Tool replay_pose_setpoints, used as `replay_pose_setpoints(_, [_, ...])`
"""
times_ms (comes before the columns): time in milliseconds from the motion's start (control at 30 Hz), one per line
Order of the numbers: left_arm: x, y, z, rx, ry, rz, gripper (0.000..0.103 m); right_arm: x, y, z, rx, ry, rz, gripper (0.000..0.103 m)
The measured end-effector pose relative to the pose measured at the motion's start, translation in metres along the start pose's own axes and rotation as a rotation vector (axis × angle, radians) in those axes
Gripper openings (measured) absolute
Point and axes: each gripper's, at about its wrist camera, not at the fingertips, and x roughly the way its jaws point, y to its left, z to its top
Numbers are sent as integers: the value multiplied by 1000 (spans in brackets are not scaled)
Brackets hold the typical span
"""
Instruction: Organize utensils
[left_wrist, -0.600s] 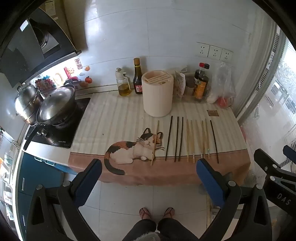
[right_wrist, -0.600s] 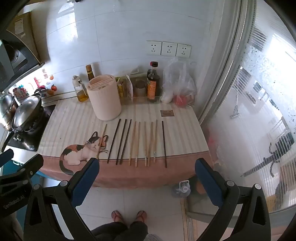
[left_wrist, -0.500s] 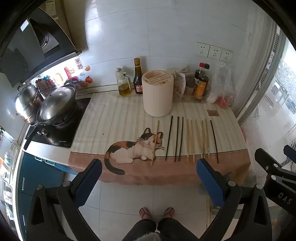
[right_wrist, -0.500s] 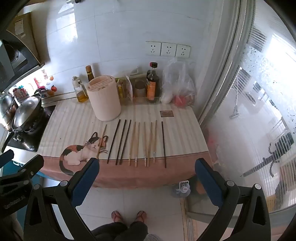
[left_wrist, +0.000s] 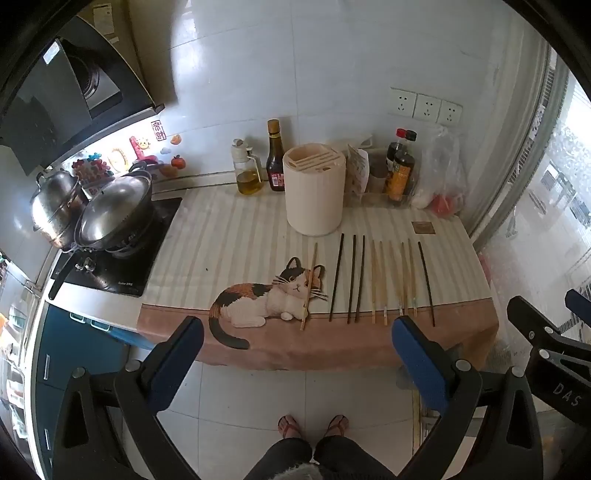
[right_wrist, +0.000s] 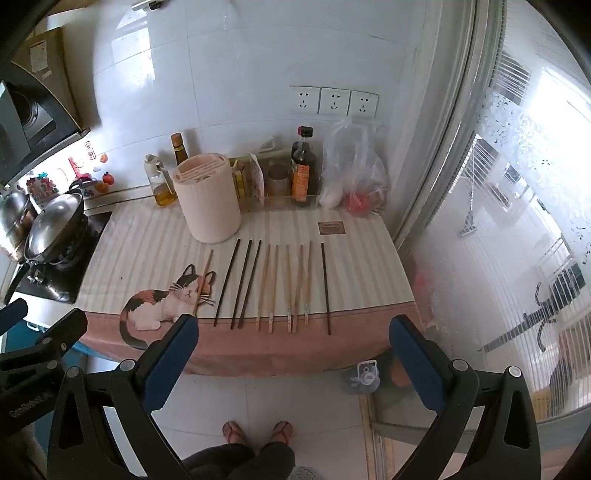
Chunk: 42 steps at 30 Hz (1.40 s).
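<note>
Both grippers held off the counter, over the floor. Left gripper (left_wrist: 297, 343) jaws spread wide, nothing between the pads. Right gripper (right_wrist: 293, 339) same: wide apart, empty.

Chopsticks (left_wrist: 373, 280) lie in a row on the striped mat (left_wrist: 229, 236), centre of frame, tips pointing toward the near counter edge. One pale stick (left_wrist: 308, 286) sits apart at left, lying across the cat print (left_wrist: 266, 299). Then three dark ones, a group of pale ones, and a single dark stick (left_wrist: 426, 282) at far right. Near ends stop just short of the pink border (left_wrist: 332, 343) where the mat drops over the counter front.

Cream slotted holder (left_wrist: 314, 194) stands upright behind the row, upper centre, just apart from the far ends of the sticks.

Open room: bare mat left of the cat, between it and the black hob (left_wrist: 114, 266). Right of the last stick, a strip of mat up to the counter's right edge, then the glass door (right_wrist: 517, 221).

Back edge is crowded: bottles (left_wrist: 275, 158), plastic bag (right_wrist: 354, 170), packets, partly hidden behind the holder. Exact count of the pale sticks is hard to read; they lie close. Wok (left_wrist: 114, 210) and steel pot (left_wrist: 55, 206) at left, distorted by the lens. Person's sandalled feet (left_wrist: 312, 426) at bottom centre, legs cut off by the frame.
</note>
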Motion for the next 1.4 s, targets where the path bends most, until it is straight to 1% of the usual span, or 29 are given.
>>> replay_pose_setpoints(133, [-8,3,5,-8,-18,1,103,-1,0,1,-2,-2,3,103])
replay_pose_setpoints(333, [-9,7,6,-11,-32,-2,103,-11,5,2,-3,-11,1,103])
replay_pose_setpoints(967, [-6,11,5,-24,-40,-4,103,-17,18,8,-7,-28,3,103])
replay_pose_setpoints(1400, [-6,14,9,-30,-52,-2,103,-17,18,9,-8,-28,4,103])
